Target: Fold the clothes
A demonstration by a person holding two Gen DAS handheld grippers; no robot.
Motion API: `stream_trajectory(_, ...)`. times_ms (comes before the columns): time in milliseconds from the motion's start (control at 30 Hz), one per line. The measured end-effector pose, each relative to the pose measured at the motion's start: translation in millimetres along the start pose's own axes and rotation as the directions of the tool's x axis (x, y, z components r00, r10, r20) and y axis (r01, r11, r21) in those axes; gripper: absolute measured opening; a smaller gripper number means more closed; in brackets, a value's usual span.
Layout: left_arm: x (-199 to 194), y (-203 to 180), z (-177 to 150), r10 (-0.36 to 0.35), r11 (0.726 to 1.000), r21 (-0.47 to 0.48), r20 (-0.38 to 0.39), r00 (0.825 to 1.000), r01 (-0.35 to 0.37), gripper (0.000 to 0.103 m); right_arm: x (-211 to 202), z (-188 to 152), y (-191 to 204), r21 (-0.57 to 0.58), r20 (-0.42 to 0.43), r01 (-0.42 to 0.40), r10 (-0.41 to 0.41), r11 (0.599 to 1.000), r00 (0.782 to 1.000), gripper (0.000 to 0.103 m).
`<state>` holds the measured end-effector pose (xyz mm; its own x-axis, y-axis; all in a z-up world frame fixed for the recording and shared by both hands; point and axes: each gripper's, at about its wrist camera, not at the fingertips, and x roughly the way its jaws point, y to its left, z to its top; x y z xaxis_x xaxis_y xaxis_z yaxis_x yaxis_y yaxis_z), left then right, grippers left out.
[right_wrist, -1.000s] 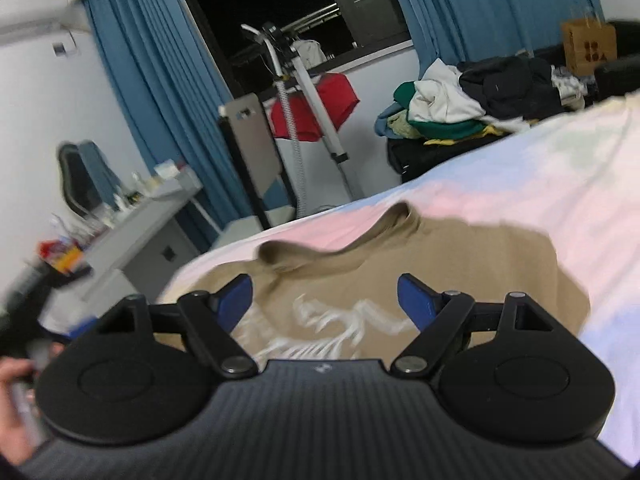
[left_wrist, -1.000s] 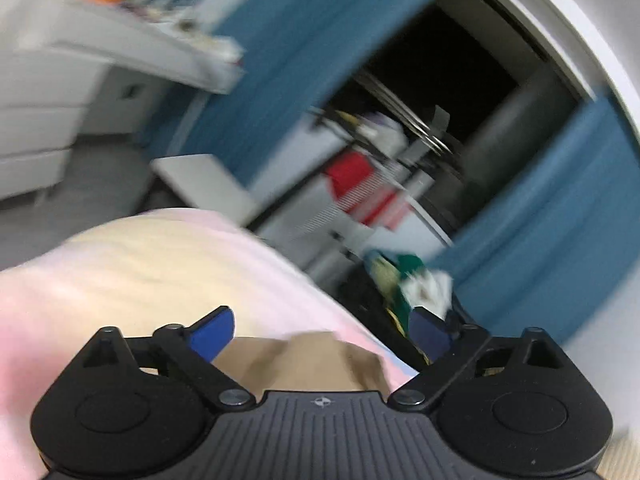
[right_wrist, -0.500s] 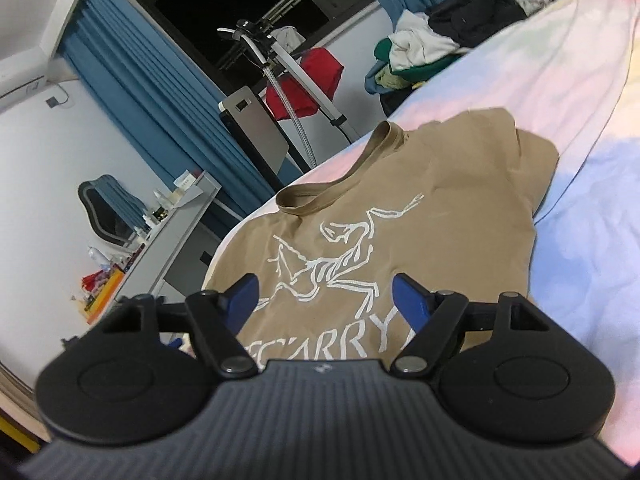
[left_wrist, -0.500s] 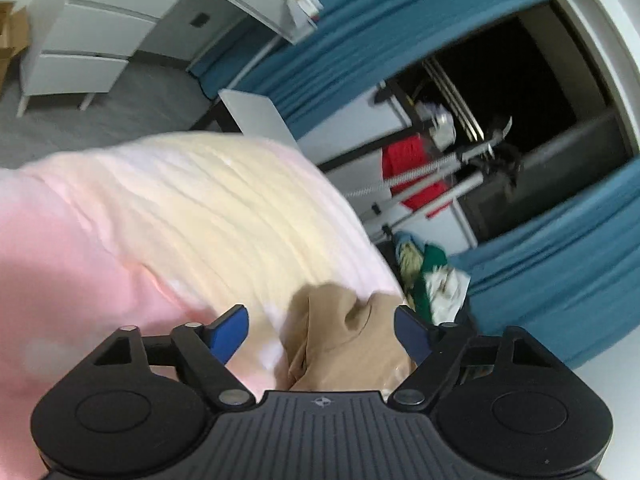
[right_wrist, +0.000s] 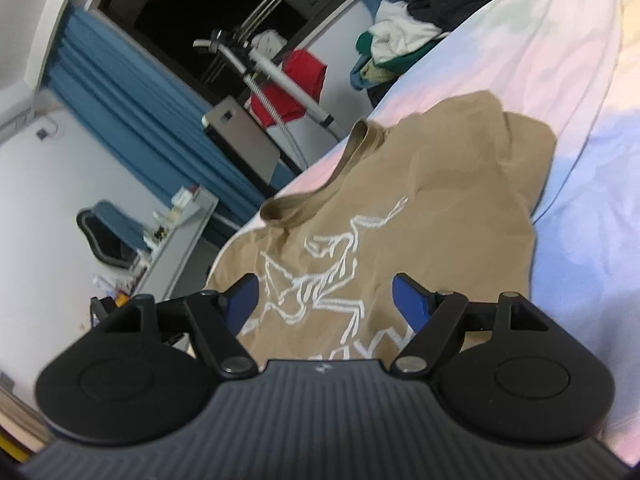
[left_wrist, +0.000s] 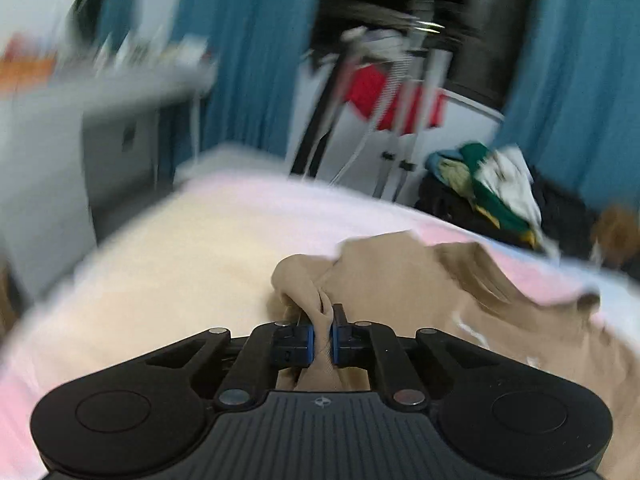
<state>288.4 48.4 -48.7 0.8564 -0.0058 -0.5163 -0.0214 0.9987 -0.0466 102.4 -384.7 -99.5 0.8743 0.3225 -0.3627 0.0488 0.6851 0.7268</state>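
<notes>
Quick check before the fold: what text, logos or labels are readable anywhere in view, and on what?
White lettering on the tan T-shirt, below its line-drawn skeleton graphic: mostly hidden behind the right gripper; the visible strokes cannot be read.
Small round emblem on the left gripper body: a symbol, no letters.
Items on the desk: too small and blurred to read.
</notes>
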Motion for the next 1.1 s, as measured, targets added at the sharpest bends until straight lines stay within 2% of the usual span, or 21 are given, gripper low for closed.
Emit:
stream_trajectory(67,-19.2,-45.0,-3.4,-0.012,0.980,0.199,0.070,0.997,-0.002,0.008,-4.7,2.3,-2.5,0.004,0.027,0.016,-0.016,1.000,1.000,0.076)
stream_trajectory(133,-34.5,-87.0,-9.7,-0.053,0.937,0.349,0.108,0.993,0.013,0.008,-9.5,4.6,-5.2,0.009,0.053,0.032,-0.032,0.999,0.998,0.076)
stream_trajectory(200,-43.3,-125.1,-24.1,-0.113,0.885,0.462,0.095,0.989,0.057,0.008,-14.5,7.7,-8.8,0.017,0.074,0.045,-0.046,0.999,0.996,0.076)
stream_trajectory(267,-48.4,-156.9,-41.3,-0.172,0.836,0.538,0.069,0.983,0.109,0.009,-17.4,10.8,-13.2,0.031,0.085,0.049,-0.051,0.998,0.995,0.076)
stream_trajectory(300,-49.2,-170.2,-49.7,-0.193,0.820,0.557,0.053,0.980,0.131,0.010,-18.4,12.6,-15.7,0.036,0.089,0.052,-0.055,0.998,0.994,0.076)
stream_trajectory(400,-51.3,-193.7,-69.8,-0.234,0.792,0.580,0.002,0.972,0.190,0.027,-19.2,15.2,-24.3,0.058,0.094,0.065,-0.070,0.996,0.993,0.076)
stream_trajectory(467,-53.6,-196.6,-79.2,-0.265,0.778,0.586,-0.019,0.964,0.225,0.057,-18.4,16.8,-29.7,0.079,0.091,0.063,-0.070,0.995,0.993,0.076)
stream_trajectory(533,-59.4,-193.3,-86.9,-0.303,0.765,0.590,-0.026,0.953,0.259,0.068,-17.3,18.2,-34.5,0.100,0.088,0.059,-0.068,0.993,0.994,0.076)
stream_trajectory(600,-68.9,-171.9,-89.2,-0.343,0.769,0.565,-0.028,0.939,0.298,0.075,-16.2,18.6,-36.2,0.113,0.089,0.052,-0.062,0.992,0.994,0.076)
stream_trajectory(667,-76.3,-148.8,-85.3,-0.372,0.798,0.502,-0.025,0.928,0.333,0.079,-15.1,19.3,-36.8,0.126,0.089,0.048,-0.059,0.991,0.994,0.076)
stream_trajectory(800,-64.5,-92.8,-59.7,-0.335,0.897,0.300,-0.016,0.942,0.324,0.079,-12.5,20.0,-38.7,0.151,0.083,0.039,-0.052,0.988,0.995,0.076)
stream_trajectory(900,-31.3,-62.9,-40.9,-0.286,0.951,0.111,-0.044,0.957,0.289,0.075,-9.0,19.1,-39.0,0.153,0.074,0.044,-0.056,0.987,0.996,0.076)
stream_trajectory(1000,3.6,-41.5,-28.8,-0.263,0.964,-0.057,-0.102,0.959,0.258,0.063,-5.9,17.4,-39.0,0.149,0.065,0.050,-0.060,0.988,0.996,0.076)
stream_trajectory(1100,20.8,-34.2,-21.1,-0.292,0.948,-0.162,-0.112,0.950,0.272,0.050,-2.4,15.2,-40.1,0.139,0.052,0.060,-0.068,0.988,0.996,0.076)
